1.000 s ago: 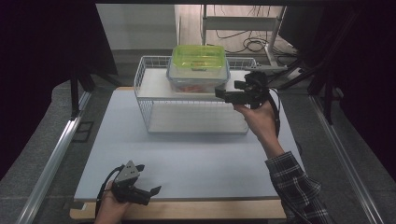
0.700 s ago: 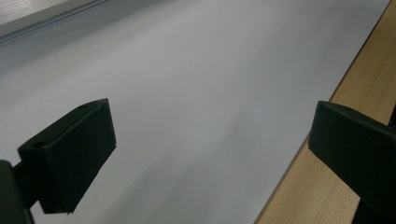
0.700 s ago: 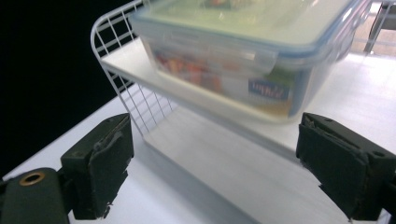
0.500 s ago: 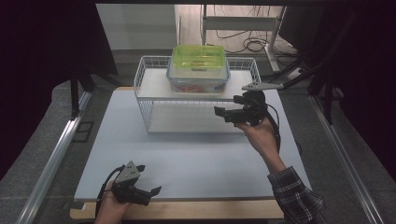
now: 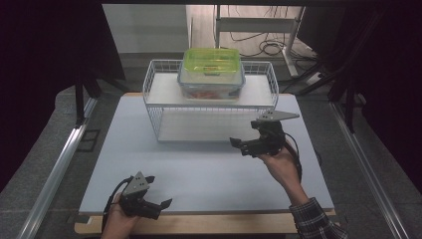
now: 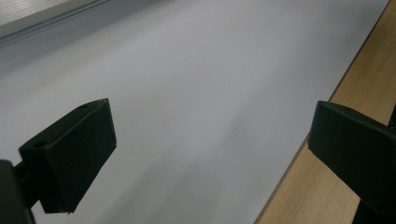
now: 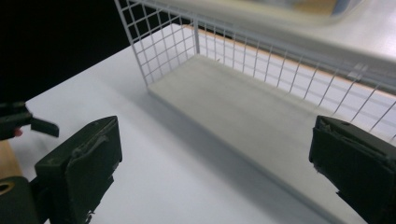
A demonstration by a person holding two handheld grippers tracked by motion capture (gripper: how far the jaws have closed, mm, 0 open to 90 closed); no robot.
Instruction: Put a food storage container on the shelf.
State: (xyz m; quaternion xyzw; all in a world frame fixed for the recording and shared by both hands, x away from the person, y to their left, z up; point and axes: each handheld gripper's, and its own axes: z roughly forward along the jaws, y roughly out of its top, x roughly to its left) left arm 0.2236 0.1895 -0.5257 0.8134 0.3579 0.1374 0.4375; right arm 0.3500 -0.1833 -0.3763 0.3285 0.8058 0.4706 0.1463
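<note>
Drawing away from the wire rack point(image 5: 164, 107), the right gripper point(image 5: 242, 145) has just been opening its jaws, nothing between them; the lidded box point(image 5: 211, 74) sits on top. The left gripper point(image 5: 160, 204) rests open. Both hands seem done.
</note>
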